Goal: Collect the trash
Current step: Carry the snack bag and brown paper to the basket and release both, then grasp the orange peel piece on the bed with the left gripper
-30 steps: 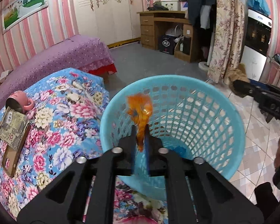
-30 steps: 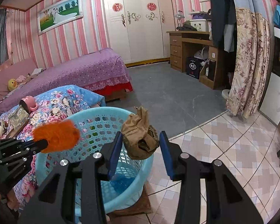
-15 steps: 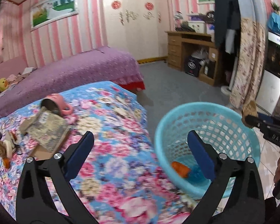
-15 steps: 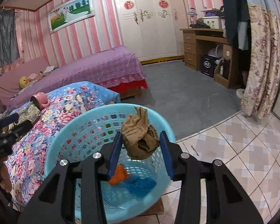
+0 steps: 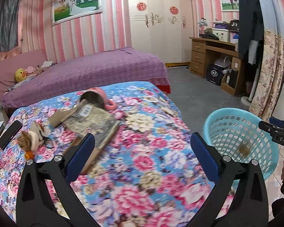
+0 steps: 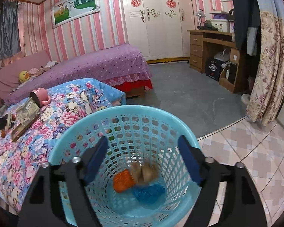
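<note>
A light blue plastic basket (image 6: 157, 113) stands beside the flowered table (image 5: 142, 151). My right gripper (image 6: 143, 157) is open above it. A brown crumpled wrapper (image 6: 144, 173), blurred, is dropping into the basket beside an orange wrapper (image 6: 122, 182) and a blue wrapper (image 6: 149, 193). In the left wrist view the basket (image 5: 270, 162) is at the right, with the brown wrapper (image 5: 244, 148) inside. My left gripper (image 5: 142, 155) is open and empty above the table. A small pile of brown and orange scraps (image 5: 29, 141) lies at the table's left.
On the table lie a tipped pink mug (image 5: 98, 99), a book in a clear sleeve (image 5: 92, 121), a wooden board (image 5: 96, 151) and a black phone (image 5: 9, 134). A purple bed (image 5: 85, 70) is behind. A wooden desk (image 6: 214, 47) and a flowered curtain (image 6: 268, 66) are at the right.
My right gripper opened and let go of the brown wrapper, which falls into the basket. My left gripper, open and empty, swung further left over the table.
</note>
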A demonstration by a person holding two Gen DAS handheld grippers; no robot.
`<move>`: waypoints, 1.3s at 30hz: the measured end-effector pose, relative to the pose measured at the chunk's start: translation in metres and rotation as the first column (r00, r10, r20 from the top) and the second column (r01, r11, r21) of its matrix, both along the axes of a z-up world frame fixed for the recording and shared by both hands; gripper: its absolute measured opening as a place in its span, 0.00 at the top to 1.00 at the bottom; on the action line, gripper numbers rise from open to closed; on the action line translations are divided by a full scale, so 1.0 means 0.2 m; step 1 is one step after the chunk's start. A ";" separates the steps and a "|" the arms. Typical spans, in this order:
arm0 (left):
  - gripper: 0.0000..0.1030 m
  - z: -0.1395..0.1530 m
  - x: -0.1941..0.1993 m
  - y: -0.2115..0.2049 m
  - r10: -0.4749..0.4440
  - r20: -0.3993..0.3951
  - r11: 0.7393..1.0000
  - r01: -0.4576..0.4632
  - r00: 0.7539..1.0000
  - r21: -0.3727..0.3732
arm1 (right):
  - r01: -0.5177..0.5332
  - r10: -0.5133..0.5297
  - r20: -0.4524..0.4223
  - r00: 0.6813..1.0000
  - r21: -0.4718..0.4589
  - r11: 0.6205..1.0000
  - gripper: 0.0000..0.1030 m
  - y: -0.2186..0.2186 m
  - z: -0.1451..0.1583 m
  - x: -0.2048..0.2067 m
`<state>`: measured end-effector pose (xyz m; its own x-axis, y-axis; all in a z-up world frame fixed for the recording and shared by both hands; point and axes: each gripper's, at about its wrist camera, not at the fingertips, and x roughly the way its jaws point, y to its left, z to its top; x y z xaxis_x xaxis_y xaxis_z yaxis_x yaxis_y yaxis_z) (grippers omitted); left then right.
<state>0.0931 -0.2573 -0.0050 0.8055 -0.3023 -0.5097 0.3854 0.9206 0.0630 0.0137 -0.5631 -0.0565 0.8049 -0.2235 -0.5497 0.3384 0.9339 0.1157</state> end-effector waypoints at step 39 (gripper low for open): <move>0.05 -0.31 0.47 1.31 0.315 -0.245 0.947 -0.319 0.917 0.027 | -0.247 0.244 -0.038 0.969 -0.079 0.966 0.10 1.06 0.06 0.53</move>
